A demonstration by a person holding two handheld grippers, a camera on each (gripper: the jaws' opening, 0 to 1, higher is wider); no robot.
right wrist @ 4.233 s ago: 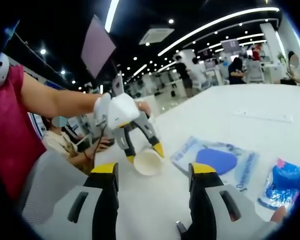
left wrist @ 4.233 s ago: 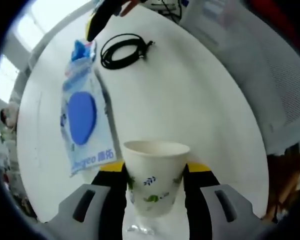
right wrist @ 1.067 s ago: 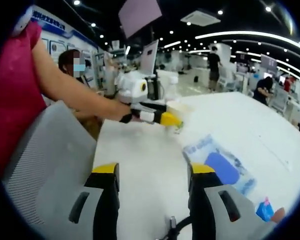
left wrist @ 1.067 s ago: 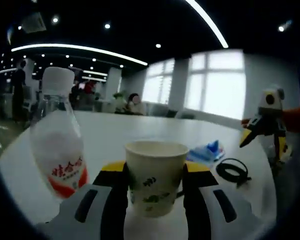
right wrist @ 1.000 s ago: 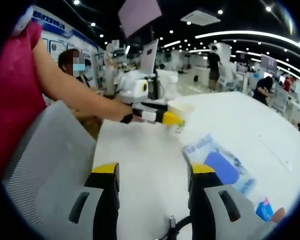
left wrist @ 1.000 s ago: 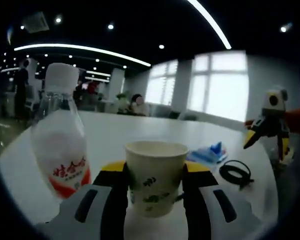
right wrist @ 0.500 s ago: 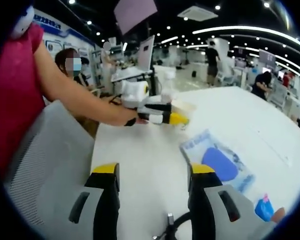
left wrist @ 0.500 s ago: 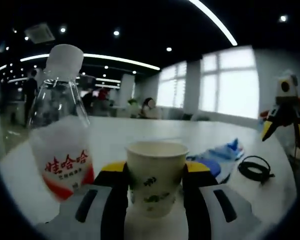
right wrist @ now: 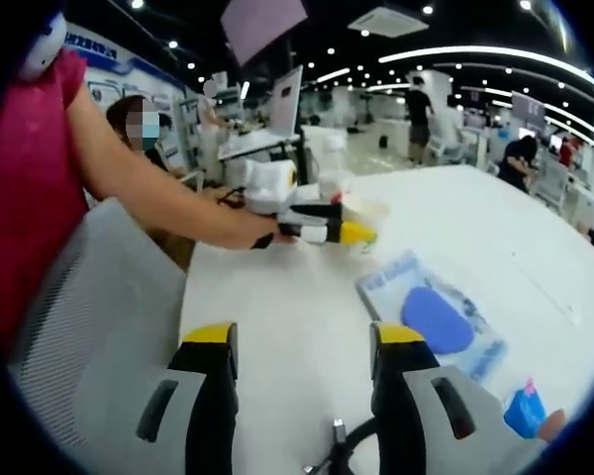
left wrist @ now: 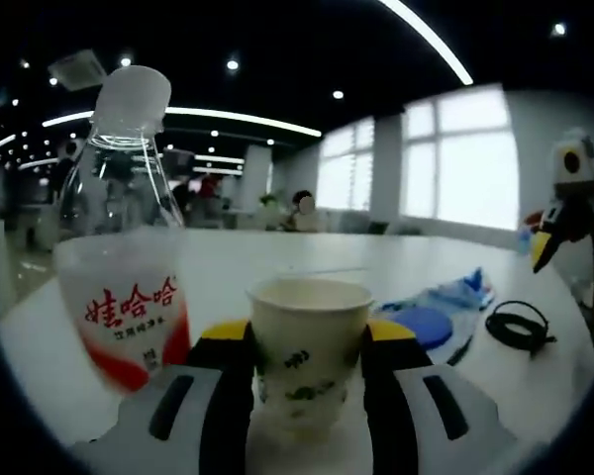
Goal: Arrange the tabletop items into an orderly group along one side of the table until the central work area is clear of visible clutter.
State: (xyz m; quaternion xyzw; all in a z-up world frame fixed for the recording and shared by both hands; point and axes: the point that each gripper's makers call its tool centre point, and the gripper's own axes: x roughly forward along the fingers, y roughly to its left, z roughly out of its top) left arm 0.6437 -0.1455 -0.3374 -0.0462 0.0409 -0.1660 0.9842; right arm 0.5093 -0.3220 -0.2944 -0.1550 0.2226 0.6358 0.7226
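Observation:
A white paper cup (left wrist: 310, 346) with a leaf print stands upright between the jaws of my left gripper (left wrist: 305, 334), which is shut on it. Close to its left stands a clear water bottle (left wrist: 124, 267) with a red label and white cap. In the right gripper view the left gripper (right wrist: 317, 232) holds the cup (right wrist: 363, 218) low over the white table (right wrist: 277, 336), beside the bottle (right wrist: 332, 166). My right gripper (right wrist: 303, 341) is open with nothing between its fingers; it also appears at the far right (left wrist: 574, 237).
A flat blue-and-white pouch (right wrist: 436, 319) lies mid-table, a small blue packet (right wrist: 525, 411) beyond it. A coiled black cable (left wrist: 515, 327) lies near the right gripper. A grey mesh chair (right wrist: 89, 327) stands at the table's edge, with a person's arm (right wrist: 148, 188) over it.
The left gripper, still holding the cup, has moved closer to the bottle, which now looms larger on the left. The right gripper has barely moved.

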